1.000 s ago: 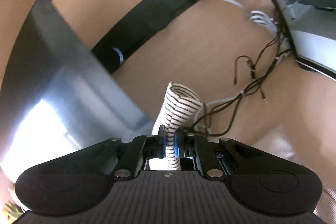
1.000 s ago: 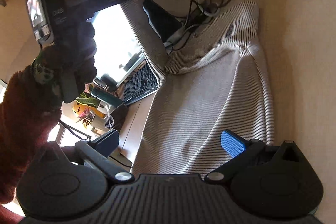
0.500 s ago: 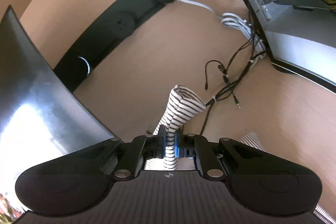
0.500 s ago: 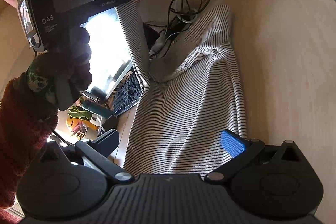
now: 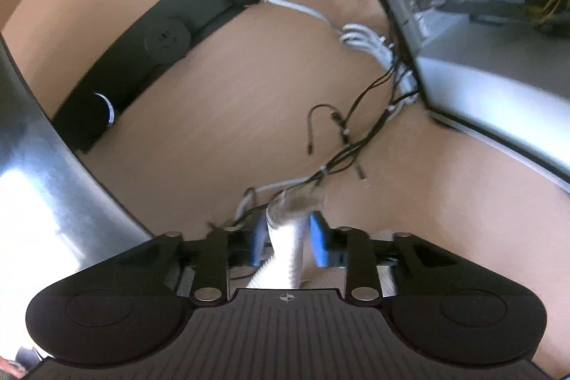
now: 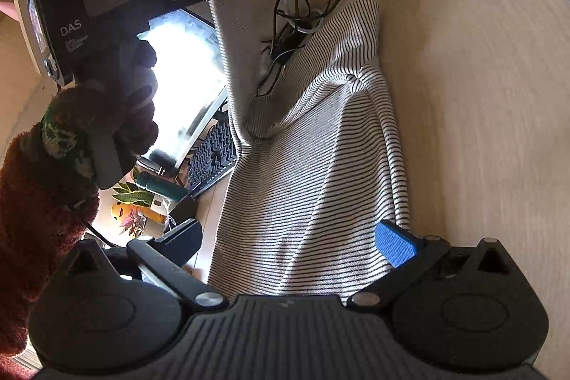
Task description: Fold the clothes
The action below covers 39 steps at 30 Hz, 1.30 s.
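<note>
Left tool (image 5: 288,239), parted, sleeve (image 5: 285,259) loose between its pads; right tool (image 6: 292,237), wide open and empty, hovers nearer the shirt (image 6: 313,187) lying lengthwise ahead.

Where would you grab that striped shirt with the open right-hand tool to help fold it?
Probably the striped shirt's near right edge, beside the blue pad. Several layers bunch into a ridge there, lying on the desk. Come in low from the right, so the right gripper's fingers straddle that ridge.
</note>
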Motion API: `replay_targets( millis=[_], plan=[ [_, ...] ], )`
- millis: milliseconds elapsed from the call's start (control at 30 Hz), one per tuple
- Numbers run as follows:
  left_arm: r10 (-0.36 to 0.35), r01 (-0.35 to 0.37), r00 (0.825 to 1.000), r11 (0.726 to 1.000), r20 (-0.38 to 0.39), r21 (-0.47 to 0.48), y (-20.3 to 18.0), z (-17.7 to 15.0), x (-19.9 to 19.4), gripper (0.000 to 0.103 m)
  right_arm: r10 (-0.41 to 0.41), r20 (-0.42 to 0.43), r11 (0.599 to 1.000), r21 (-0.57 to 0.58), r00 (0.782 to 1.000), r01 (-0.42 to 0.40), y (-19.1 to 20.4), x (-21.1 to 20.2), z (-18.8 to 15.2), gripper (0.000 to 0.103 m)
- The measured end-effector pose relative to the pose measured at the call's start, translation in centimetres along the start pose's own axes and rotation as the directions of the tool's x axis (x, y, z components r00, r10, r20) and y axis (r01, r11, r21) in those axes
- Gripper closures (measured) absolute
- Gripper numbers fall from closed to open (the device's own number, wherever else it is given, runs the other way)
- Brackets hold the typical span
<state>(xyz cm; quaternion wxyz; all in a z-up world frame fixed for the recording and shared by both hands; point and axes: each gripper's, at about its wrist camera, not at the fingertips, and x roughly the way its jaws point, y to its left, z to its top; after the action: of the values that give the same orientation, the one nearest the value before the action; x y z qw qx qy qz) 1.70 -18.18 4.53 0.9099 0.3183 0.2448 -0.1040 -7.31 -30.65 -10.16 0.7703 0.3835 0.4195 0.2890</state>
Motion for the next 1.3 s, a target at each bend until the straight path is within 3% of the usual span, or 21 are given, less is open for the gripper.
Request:
replay_targets(
  millis=[167, 300, 433, 500, 567, 633, 733, 767, 800, 967, 1067, 1100, 1167, 1200, 1300],
  plan=[
    [-0.045, 0.045, 0.998, 0.999, 0.042, -0.002, -0.1, 0.0, -1.4, 0.046, 0.007, -0.013, 1.0, 0.006, 1.0, -0.007, 0.0, 0.7, -0.1, 0.0],
    [-0.035, 0.036, 0.999, 0.997, 0.02, -0.069, 1.5, -0.8, -1.2, 0.029, 0.011, -0.024, 1.0, -0.005, 1.0, -0.011, 0.5, 1.1, -0.3, 0.0],
    [-0.025, 0.011, 0.997, 0.986, -0.079, -0.169, 3.9, -3.8, -0.5, 0.021, -0.018, -0.008, 0.998, -0.06, 1.0, 0.018, 1.6, 1.4, 0.0, 0.0],
    [-0.048, 0.008, 0.986, 0.971, -0.157, -0.241, 5.0, -5.9, 0.1, 0.011, -0.065, 0.029, 0.99, -0.12, 0.997, 0.068, 2.4, 1.5, 0.1, 0.0],
    [-0.061, 0.0, 0.976, 0.96, -0.211, -0.279, 5.5, -8.0, 0.6, 0.01, -0.105, 0.109, 0.972, -0.198, 0.988, 0.125, 3.7, 1.3, 0.3, 0.0],
    [-0.069, -0.013, 0.964, 0.952, -0.255, -0.305, 5.7, -10.3, 1.1, 0.009, -0.149, 0.265, 0.935, -0.276, 0.953, 0.223, 5.6, 1.0, 0.7, 0.0],
    [-0.116, -0.029, 0.932, 0.919, -0.342, -0.393, 6.6, -13.2, 2.8, 0.009, -0.227, 0.483, 0.844, -0.335, 0.845, 0.418, 8.6, 1.1, 1.8, 0.0],
    [-0.142, -0.025, 0.924, 0.904, -0.355, -0.427, 7.1, -13.9, 3.3, 0.009, -0.252, 0.531, 0.817, -0.331, 0.809, 0.472, 9.5, 1.4, 2.4, 0.0],
    [-0.167, -0.022, 0.915, 0.888, -0.367, -0.458, 7.5, -14.7, 3.8, 0.009, -0.265, 0.558, 0.805, -0.322, 0.787, 0.499, 10.2, 1.7, 3.1, 0.0],
    [-0.244, 0.03, 0.905, 0.853, -0.348, -0.521, 9.4, -16.6, 5.0, 0.008, -0.149, 0.702, 0.863, -0.252, 0.696, 0.438, 13.2, 1.3, 5.4, 0.0],
    [-0.298, 0.068, 0.894, 0.829, -0.335, -0.556, 10.3, -17.3, 5.7, 0.008, -0.202, 0.761, 0.84, -0.19, 0.617, 0.509, 14.9, 2.2, 7.3, 0.0],
    [-0.297, 0.073, 0.897, 0.831, -0.328, -0.552, 10.0, -17.2, 6.0, 0.008, -0.224, 0.768, 0.828, -0.175, 0.601, 0.532, 15.2, 2.7, 7.9, 0.0],
    [-0.294, 0.083, 0.903, 0.835, -0.313, -0.543, 9.5, -16.8, 6.5, 0.008, -0.281, 0.732, 0.788, -0.193, 0.621, 0.584, 15.1, 3.7, 9.1, 0.001],
    [-0.293, 0.088, 0.906, 0.837, -0.306, -0.539, 9.3, -16.7, 6.8, 0.008, -0.311, 0.71, 0.765, -0.207, 0.632, 0.609, 15.0, 4.2, 9.7, 0.008],
    [-0.289, 0.103, 0.914, 0.844, -0.284, -0.527, 8.5, -16.1, 7.7, 0.008, -0.403, 0.592, 0.712, -0.276, 0.698, 0.646, 14.0, 6.5, 11.6, 0.046]
  ],
)
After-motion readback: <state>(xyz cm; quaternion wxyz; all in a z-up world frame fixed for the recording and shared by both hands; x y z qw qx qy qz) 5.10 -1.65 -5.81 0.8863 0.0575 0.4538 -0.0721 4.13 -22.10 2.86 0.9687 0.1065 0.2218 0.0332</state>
